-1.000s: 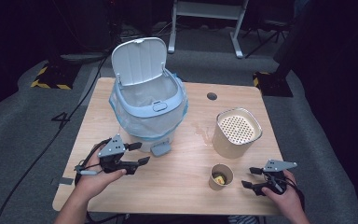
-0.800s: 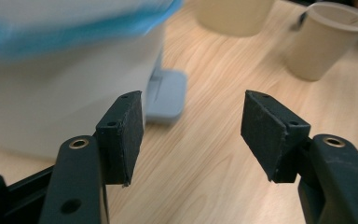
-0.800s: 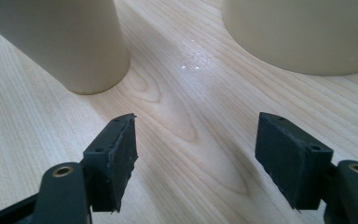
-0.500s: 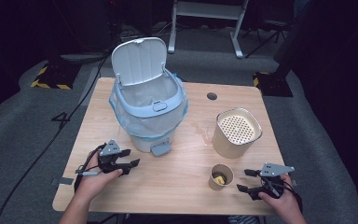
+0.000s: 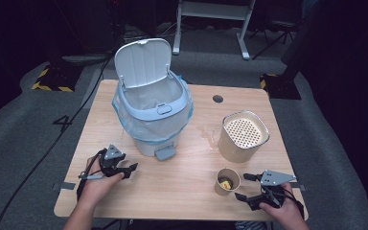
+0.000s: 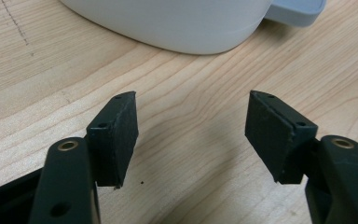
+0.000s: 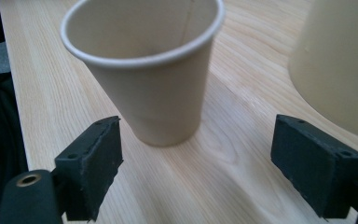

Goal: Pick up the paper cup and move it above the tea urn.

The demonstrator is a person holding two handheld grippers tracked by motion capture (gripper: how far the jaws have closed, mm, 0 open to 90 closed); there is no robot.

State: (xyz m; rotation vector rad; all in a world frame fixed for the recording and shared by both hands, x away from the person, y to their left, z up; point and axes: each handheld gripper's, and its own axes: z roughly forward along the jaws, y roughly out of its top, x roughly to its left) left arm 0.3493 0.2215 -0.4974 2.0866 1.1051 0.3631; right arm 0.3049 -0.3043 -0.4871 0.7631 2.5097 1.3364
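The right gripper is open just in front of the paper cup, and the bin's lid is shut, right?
Not quite. The bin's lid stands open, as the high view shows. The rest holds: the right gripper is open, just short of the paper cup.

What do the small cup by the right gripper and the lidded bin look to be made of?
Small cup: likely paper, matte tan, with a rolled rim and a vertical side seam. Lidded bin: apparently smooth moulded plastic, pale blue-grey with a slight sheen, fitted with a thin translucent liner bag folded over its rim. Table: light wood-grain top, possibly laminate.
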